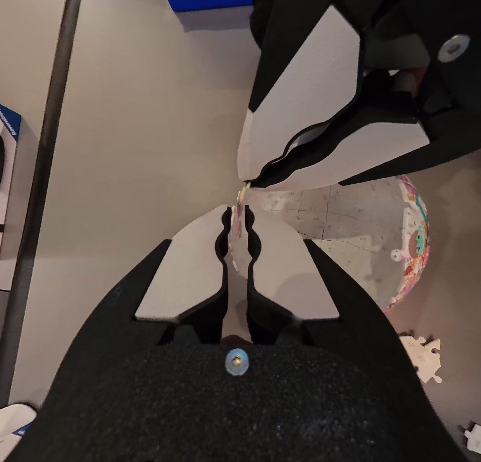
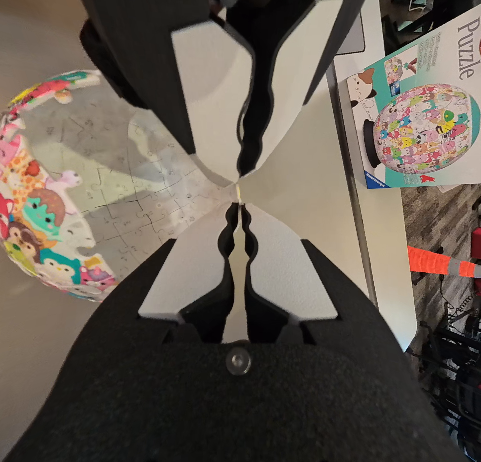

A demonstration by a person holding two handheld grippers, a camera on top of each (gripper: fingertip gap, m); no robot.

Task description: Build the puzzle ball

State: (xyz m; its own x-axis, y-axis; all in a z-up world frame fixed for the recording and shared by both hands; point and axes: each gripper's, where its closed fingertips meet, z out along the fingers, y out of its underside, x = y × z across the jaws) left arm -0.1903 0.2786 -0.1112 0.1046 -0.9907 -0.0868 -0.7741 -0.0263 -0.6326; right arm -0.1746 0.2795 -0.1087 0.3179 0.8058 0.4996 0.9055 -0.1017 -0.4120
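Surface: pale beige surface (image 1: 145,127) with a dark metal edge strip
Puzzle ball: half-built shell of colourful cartoon-printed plastic pieces (image 2: 39,189), open grey inside showing, lying on the surface beside both tools
Box: teal and white cardboard puzzle box (image 2: 421,106), at the surface's far edge
Left hand-held gripper (image 1: 237,210): closed on the shell's rim
Right hand-held gripper (image 2: 237,207): closed on a thin piece at that rim, tip to tip with the left
Loose pieces: white jigsaw pieces (image 1: 424,356), face down nearby
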